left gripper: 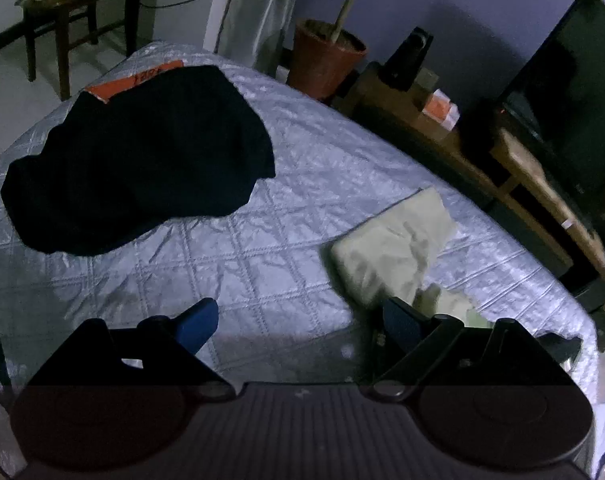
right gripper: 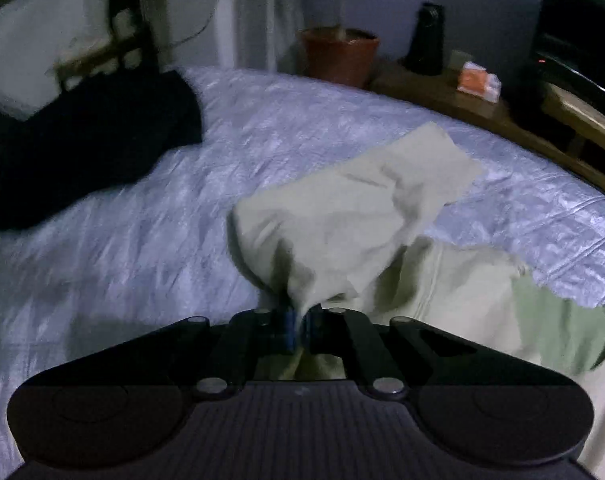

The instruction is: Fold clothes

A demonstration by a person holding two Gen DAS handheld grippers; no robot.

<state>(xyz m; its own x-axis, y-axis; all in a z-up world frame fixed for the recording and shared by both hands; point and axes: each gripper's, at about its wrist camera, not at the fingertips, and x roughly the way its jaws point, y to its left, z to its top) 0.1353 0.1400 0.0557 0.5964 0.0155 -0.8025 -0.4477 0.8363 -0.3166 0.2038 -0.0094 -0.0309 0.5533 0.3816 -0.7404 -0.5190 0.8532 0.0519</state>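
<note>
Right gripper (right gripper: 298, 326) clenched on pale green garment (right gripper: 342, 216) (soft, limp; best taken by edges); left gripper (left gripper: 298, 320) released.

An orange label (left gripper: 136, 80) at the bed's far edge, about eleven o'clock in the left wrist view, carries dark lettering too blurred to read. The orange box (left gripper: 438, 108) at two o'clock shows no readable print.

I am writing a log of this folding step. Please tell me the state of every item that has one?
left hand-held gripper: open, empty, above the bed cover.
right hand-held gripper: shut on the pale green garment.
pale green garment: partly folded, one edge lifted.
dark garment: lying unfolded, crumpled.
bed cover: spread out, wrinkled.
television: screen dark.
</note>
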